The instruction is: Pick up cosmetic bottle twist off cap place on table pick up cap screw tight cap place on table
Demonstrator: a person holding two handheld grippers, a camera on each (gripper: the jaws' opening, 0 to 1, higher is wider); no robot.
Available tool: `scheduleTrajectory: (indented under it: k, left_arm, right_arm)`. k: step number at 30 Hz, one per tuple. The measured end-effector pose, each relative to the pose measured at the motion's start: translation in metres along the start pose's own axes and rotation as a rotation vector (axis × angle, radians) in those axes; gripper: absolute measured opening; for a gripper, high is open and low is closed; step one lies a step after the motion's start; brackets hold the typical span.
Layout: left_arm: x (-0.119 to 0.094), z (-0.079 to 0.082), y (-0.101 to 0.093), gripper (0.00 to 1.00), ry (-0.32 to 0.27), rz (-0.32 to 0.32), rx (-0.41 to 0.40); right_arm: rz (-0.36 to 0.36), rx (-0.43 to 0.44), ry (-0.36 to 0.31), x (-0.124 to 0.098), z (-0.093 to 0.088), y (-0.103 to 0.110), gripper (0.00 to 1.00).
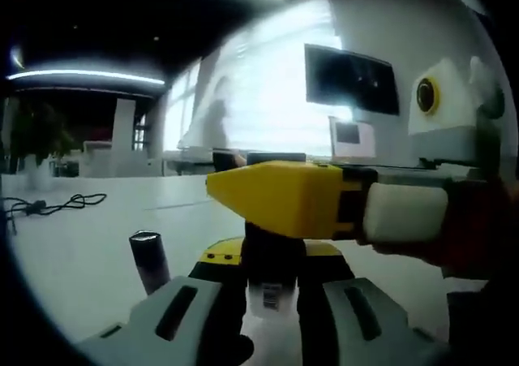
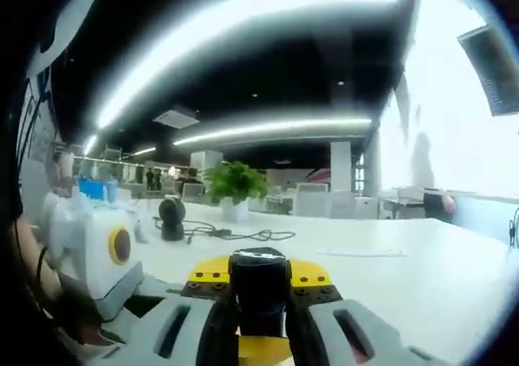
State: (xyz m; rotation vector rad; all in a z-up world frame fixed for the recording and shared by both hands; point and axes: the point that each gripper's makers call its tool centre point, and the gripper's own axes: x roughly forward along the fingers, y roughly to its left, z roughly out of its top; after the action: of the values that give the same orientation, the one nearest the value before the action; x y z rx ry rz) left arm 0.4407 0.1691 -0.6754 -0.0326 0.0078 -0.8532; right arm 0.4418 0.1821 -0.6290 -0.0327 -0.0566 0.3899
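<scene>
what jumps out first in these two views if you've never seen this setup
In the left gripper view, the right tongs reach in from the right, their yellow tip over the dark bottle clamped in the left tongs. A small dark cylinder stands on the white table just to the left. In the right gripper view, the right tongs grip a black cap, with a plant behind.

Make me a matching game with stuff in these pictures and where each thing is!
Things:
1 black cap
2 plant
3 cable
4 small dark tube

Places:
A lying on the table
B standing beside the left gripper
C in a white pot
D between the jaws of the right gripper

Pairs: 1-D, 2-C, 3-A, 4-B
</scene>
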Motion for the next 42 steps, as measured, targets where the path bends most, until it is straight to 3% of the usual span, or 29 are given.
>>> scheduleTrajectory:
  k: [7, 11, 20, 30, 33, 36, 38, 40, 41, 42]
  left_arm:
    - [0.0, -0.017, -0.002, 0.13, 0.028, -0.084, 0.013]
    - [0.001, -0.027, -0.004, 0.14, 0.058, -0.081, 0.012]
    - [0.002, -0.024, -0.008, 0.15, 0.017, -0.126, -0.034]
    - [0.006, -0.024, -0.009, 0.16, 0.011, -0.106, 0.017]
    - [0.006, -0.024, -0.011, 0.16, 0.007, -0.121, 0.008]
    - [0.005, -0.024, -0.016, 0.16, 0.018, -0.174, 0.01]
    - [0.002, -0.024, -0.022, 0.16, 0.027, -0.237, -0.003]
    - [-0.002, -0.024, -0.027, 0.16, 0.026, -0.3, -0.011]
    - [-0.006, -0.024, -0.032, 0.16, 0.022, -0.349, -0.011]
    - [-0.009, -0.024, -0.036, 0.16, 0.018, -0.385, -0.008]
  right_arm:
    - [0.051, 0.021, 0.032, -0.001, -0.018, 0.001, 0.16]
    - [0.039, 0.018, 0.047, -0.002, -0.027, 0.001, 0.16]
    - [0.066, 0.036, 0.04, -0.004, -0.027, 0.003, 0.16]
    - [0.022, 0.047, 0.053, -0.005, -0.027, 0.007, 0.16]
    - [0.049, 0.021, 0.073, -0.006, -0.029, 0.008, 0.17]
    - [0.145, 0.134, 0.031, -0.008, -0.015, 0.008, 0.32]
    - [0.243, 0.125, 0.036, -0.012, -0.011, 0.007, 0.32]
    - [0.412, 0.121, 0.004, -0.02, -0.003, 0.012, 0.31]
    - [0.529, 0.207, 0.019, -0.028, -0.001, 0.017, 0.32]
    - [0.599, 0.217, 0.017, -0.033, 0.001, 0.019, 0.33]
